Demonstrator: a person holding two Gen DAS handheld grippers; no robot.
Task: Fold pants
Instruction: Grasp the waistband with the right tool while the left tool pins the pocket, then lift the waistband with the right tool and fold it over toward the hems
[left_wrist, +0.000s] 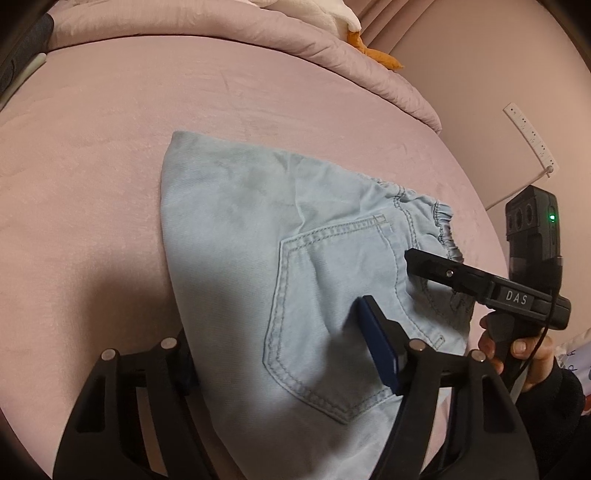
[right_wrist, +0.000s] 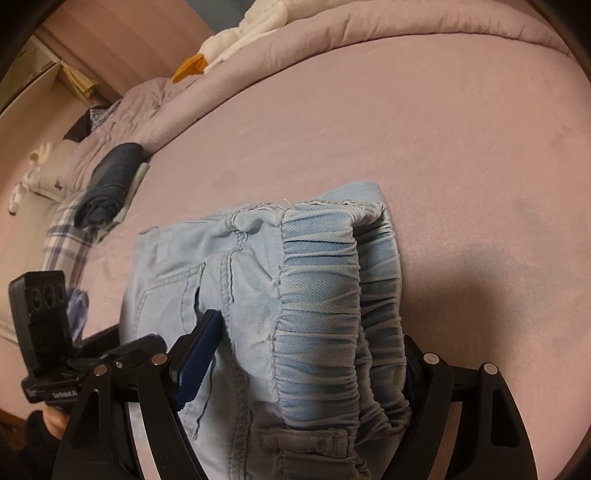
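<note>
Light blue denim pants (left_wrist: 258, 221) lie folded on a pink bed sheet (left_wrist: 110, 166), back pocket up and the elastic waistband to the right. My left gripper (left_wrist: 280, 354) stands open astride the near end. Its right blue pad (left_wrist: 376, 343) rests on the pocket, and the cloth hides its left finger. My right gripper (right_wrist: 303, 362) is also open and straddles the gathered waistband (right_wrist: 317, 295). Its left pad (right_wrist: 195, 358) lies on the denim, and its right finger is under the waistband's fold. One finger (left_wrist: 436, 271) of the right gripper shows on the waistband in the left wrist view.
A rolled pink quilt (left_wrist: 332, 48) and a white plush toy with orange parts (right_wrist: 229, 48) lie along the far side. A dark folded garment (right_wrist: 110, 181) and plaid cloth (right_wrist: 62, 236) lie at the bed's left edge. A power strip (left_wrist: 532, 140) hangs on the wall. A person's hand (left_wrist: 524, 354) holds the right gripper's handle.
</note>
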